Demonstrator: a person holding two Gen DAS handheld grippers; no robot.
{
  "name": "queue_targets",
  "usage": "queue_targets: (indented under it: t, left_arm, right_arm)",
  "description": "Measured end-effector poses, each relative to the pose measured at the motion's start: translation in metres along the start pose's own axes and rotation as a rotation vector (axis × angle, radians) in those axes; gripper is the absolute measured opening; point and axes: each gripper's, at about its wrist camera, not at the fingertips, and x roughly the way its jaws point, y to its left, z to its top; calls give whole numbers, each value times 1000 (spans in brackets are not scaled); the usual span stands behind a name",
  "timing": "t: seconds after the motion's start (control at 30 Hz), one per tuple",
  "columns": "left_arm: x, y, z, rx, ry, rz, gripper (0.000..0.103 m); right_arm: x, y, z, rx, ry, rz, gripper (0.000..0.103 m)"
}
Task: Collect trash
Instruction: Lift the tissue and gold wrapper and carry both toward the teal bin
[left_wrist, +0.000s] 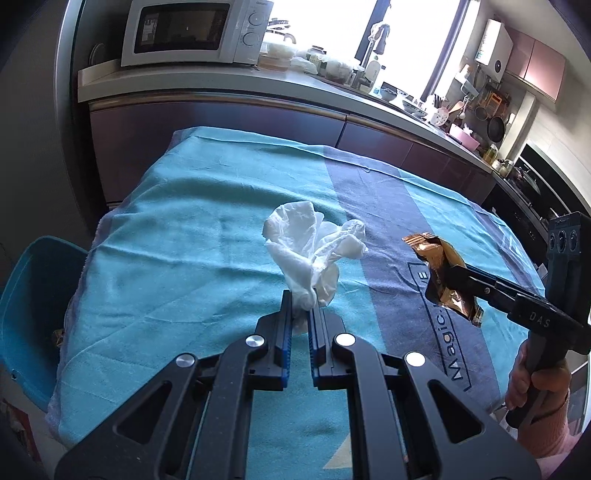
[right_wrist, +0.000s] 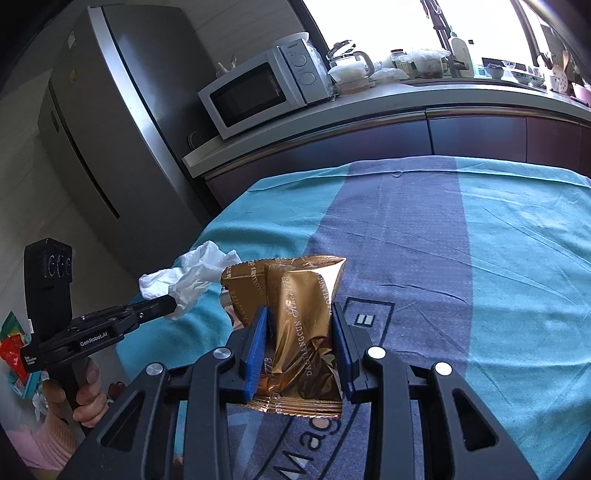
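My left gripper (left_wrist: 300, 300) is shut on a crumpled white tissue (left_wrist: 314, 251) and holds it just above the teal and purple cloth (left_wrist: 184, 240) on the table. My right gripper (right_wrist: 300, 308) is shut on a gold foil snack wrapper (right_wrist: 295, 321), which stands up between the blue pads. The wrapper (left_wrist: 441, 273) and right gripper (left_wrist: 454, 275) also show at the right of the left wrist view. The tissue (right_wrist: 188, 277) and left gripper (right_wrist: 168, 304) show at the left of the right wrist view.
A blue bin (left_wrist: 33, 306) stands beside the table's left edge. Behind the table runs a kitchen counter (left_wrist: 258, 88) with a microwave (left_wrist: 192, 31) and clutter. A fridge (right_wrist: 110, 129) stands at the left. Colourful packaging (right_wrist: 13, 347) lies low at the left.
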Motion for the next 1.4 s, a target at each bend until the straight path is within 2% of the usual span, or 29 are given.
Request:
queue_targets:
  t: [0.6, 1.4]
  left_arm:
    - [-33, 24, -8, -43, -58, 62, 8]
    - [-55, 56, -12, -93, -84, 123, 8]
  right_arm:
    - [21, 42, 3, -71, 37, 64, 32]
    - [42, 75, 8, -125, 67, 115, 32]
